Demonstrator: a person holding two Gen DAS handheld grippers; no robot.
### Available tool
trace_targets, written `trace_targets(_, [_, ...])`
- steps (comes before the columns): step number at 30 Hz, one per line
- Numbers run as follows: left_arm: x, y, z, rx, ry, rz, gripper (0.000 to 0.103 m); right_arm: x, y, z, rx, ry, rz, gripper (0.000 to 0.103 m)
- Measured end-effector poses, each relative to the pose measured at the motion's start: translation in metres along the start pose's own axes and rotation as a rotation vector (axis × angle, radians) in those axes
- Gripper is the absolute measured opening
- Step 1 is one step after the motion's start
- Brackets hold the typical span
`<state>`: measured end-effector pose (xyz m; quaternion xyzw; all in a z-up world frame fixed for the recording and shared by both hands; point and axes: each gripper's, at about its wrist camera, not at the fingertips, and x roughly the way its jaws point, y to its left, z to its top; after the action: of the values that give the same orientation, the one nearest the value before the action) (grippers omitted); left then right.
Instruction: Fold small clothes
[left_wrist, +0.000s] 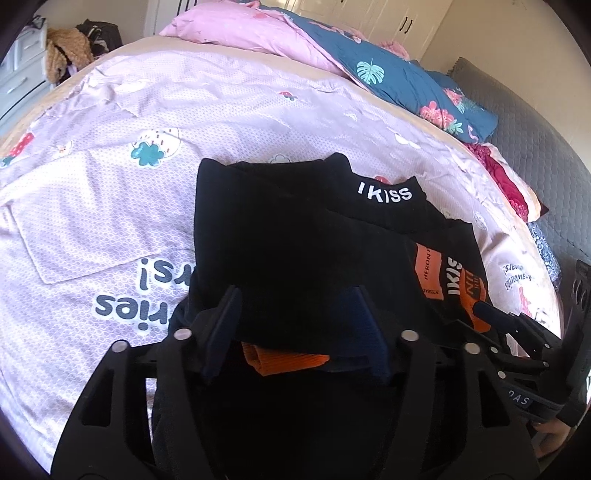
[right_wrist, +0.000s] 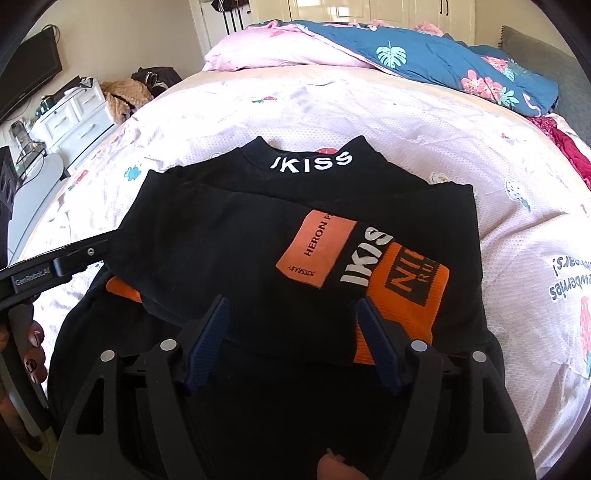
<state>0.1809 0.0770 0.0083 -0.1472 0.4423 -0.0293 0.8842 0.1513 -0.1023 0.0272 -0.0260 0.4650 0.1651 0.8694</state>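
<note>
A small black top (left_wrist: 295, 236) with white "IKISS" lettering and orange patches lies folded on the bed; it also shows in the right wrist view (right_wrist: 229, 236). Its lower part is doubled up over the body, below the collar (right_wrist: 312, 160). My left gripper (left_wrist: 295, 295) is open, its jaws spread over the near left edge of the fold. My right gripper (right_wrist: 291, 306) is open over the near right edge, beside the orange cuff (right_wrist: 402, 295). The left gripper (right_wrist: 79, 258) shows from the side at the fold's left edge.
The top lies on a pale printed sheet (left_wrist: 110, 206). A pink and blue quilt (right_wrist: 406, 55) is bunched at the head of the bed. A white drawer unit (right_wrist: 70, 114) and a TV (right_wrist: 33, 70) stand to the left. A grey headboard (left_wrist: 535, 147) is at right.
</note>
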Motion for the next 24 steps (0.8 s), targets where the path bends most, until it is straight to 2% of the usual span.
trace_targets(2, [-0.003, -0.001, 0.0, 0.004, -0.007, 0.004, 0.061, -0.001, 0.0, 0.0, 0.001, -0.002, -0.002, 0.071])
trace_targets(5, [-0.006, -0.001, 0.0, 0.008, -0.015, 0.012, 0.068, -0.003, -0.001, 0.001, 0.007, -0.012, -0.004, 0.082])
trace_targets(8, [-0.009, 0.0, -0.001, 0.007, -0.017, 0.015, 0.075, -0.007, -0.001, 0.002, 0.009, -0.025, -0.006, 0.084])
trace_targets(11, [-0.013, 0.002, -0.002, 0.009, -0.027, 0.029, 0.083, -0.01, -0.001, 0.003, 0.019, -0.038, -0.014, 0.093])
trace_targets(13, [-0.017, 0.003, -0.002, 0.01, -0.033, 0.04, 0.092, -0.013, -0.002, 0.005, 0.028, -0.05, -0.026, 0.096])
trace_targets(19, [-0.028, 0.012, -0.005, 0.013, -0.05, 0.094, 0.094, -0.02, -0.001, 0.008, 0.049, -0.083, -0.029, 0.097])
trace_targets(24, [-0.035, 0.022, -0.006, -0.027, -0.056, 0.079, 0.094, -0.022, 0.002, 0.01, 0.051, -0.098, -0.041, 0.098])
